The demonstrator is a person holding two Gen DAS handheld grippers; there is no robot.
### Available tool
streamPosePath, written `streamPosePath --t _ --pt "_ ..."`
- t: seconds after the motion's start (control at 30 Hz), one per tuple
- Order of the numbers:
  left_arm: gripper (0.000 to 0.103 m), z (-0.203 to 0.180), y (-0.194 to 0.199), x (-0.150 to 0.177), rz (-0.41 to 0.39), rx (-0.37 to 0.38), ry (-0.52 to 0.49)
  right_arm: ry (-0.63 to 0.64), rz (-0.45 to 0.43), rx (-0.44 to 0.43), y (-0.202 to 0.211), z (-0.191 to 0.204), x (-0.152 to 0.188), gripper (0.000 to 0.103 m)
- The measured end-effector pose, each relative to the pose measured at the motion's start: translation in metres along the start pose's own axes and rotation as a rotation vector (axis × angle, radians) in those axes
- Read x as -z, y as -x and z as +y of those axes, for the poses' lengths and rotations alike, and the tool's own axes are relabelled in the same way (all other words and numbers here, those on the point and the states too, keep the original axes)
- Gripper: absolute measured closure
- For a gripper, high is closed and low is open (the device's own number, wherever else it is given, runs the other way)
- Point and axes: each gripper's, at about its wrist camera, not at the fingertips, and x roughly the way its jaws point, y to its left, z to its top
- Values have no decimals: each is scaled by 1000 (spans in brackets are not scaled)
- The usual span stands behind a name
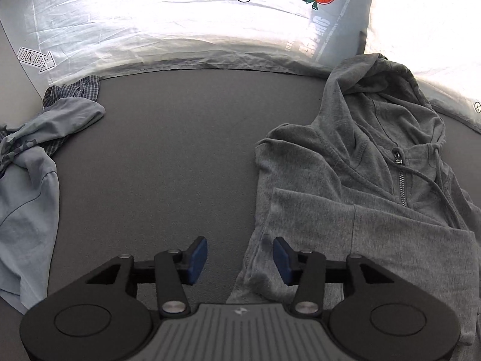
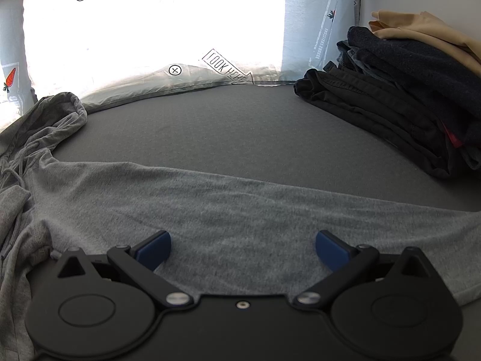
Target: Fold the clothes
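A grey zip hoodie (image 1: pixel 360 186) lies flat on the dark grey table (image 1: pixel 168 156), hood toward the back, one sleeve folded across its front. My left gripper (image 1: pixel 240 258) is open and empty, just above the hoodie's left edge. In the right wrist view the hoodie's other sleeve (image 2: pixel 240 210) stretches out to the right across the table (image 2: pixel 240 126). My right gripper (image 2: pixel 243 249) is wide open and empty, hovering over that sleeve.
A heap of unfolded light blue and checked clothes (image 1: pixel 33 156) lies at the left. A stack of folded dark clothes (image 2: pixel 405 99) with a beige piece on top stands at the right. A printed sheet (image 1: pixel 180 30) hangs behind the table.
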Motion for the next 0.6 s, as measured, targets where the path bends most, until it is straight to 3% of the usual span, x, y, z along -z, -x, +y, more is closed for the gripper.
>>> streamPosePath --t 0.23,0.33,0.4,0.47,0.5,0.6 --pt "37 -45 6 11 19 57 -127 -5 24 -14 -1 -2 -4 0" --pt "34 -66 -1 22 47 59 -216 -27 62 -65 1 -13 -12 2" --pt "29 -75 -4 31 27 21 -269 -102 55 -95 7 -29 -15 16" --pt "8 -84 -6 34 4 -37 -340 -189 43 -86 14 -51 -15 47" --pt "0 -88 -7 34 -3 -69 -382 -233 36 -78 18 -63 -14 51" --pt "0 -100 -11 32 -2 -132 -480 -361 9 -29 29 -106 -6 64"
